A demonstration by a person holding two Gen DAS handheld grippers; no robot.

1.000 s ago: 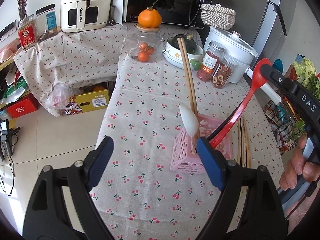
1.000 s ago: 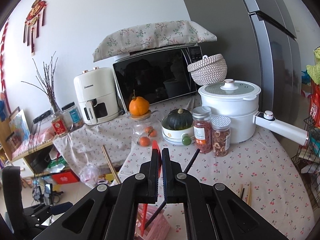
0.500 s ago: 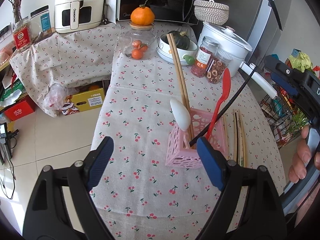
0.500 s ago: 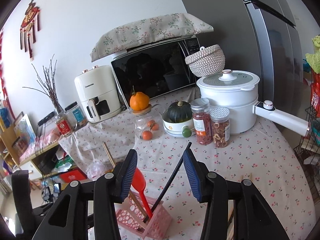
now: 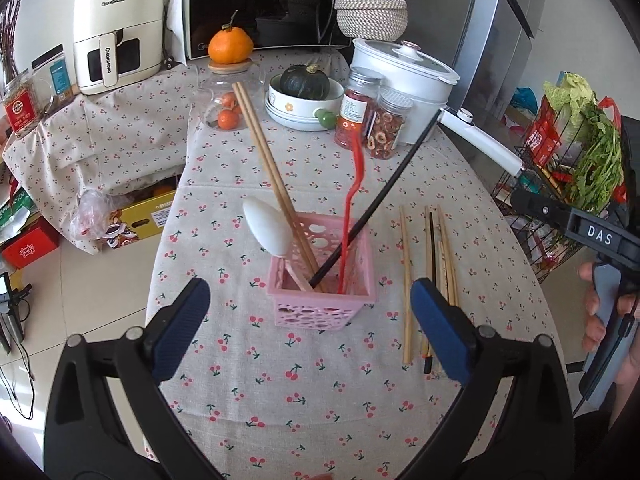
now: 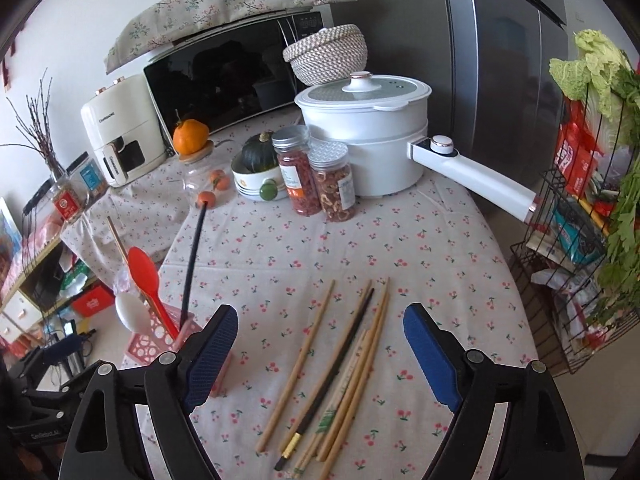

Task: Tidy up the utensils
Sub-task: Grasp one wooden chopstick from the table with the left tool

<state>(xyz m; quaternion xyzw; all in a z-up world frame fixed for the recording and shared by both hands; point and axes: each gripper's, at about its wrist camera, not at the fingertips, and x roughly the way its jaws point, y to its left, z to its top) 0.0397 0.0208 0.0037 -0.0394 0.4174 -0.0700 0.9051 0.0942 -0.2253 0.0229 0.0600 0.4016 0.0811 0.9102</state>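
A pink perforated basket (image 5: 324, 300) stands on the cherry-print tablecloth (image 5: 280, 380). In it stand a white spoon (image 5: 268, 228), a red spoon (image 5: 354, 184), wooden chopsticks (image 5: 268, 160) and a black chopstick (image 5: 376, 204). The basket also shows in the right wrist view (image 6: 154, 336), at the left. Several loose wooden chopsticks (image 6: 352, 364) and one black chopstick (image 6: 336, 364) lie on the cloth to its right. My left gripper (image 5: 310, 328) is open and empty just in front of the basket. My right gripper (image 6: 316, 352) is open and empty above the loose chopsticks.
At the back stand a white pot with a long handle (image 6: 372, 136), two spice jars (image 6: 316, 176), a bowl with a squash (image 6: 256, 160), a glass jar (image 5: 224, 100), a microwave (image 5: 264, 0) and an air fryer (image 5: 116, 28). A wire rack of vegetables (image 6: 592, 200) stands at the right.
My right gripper opened and let go of the red spoon and the black chopstick into the basket, then drew back to the right over the loose chopsticks. The left gripper stayed open.
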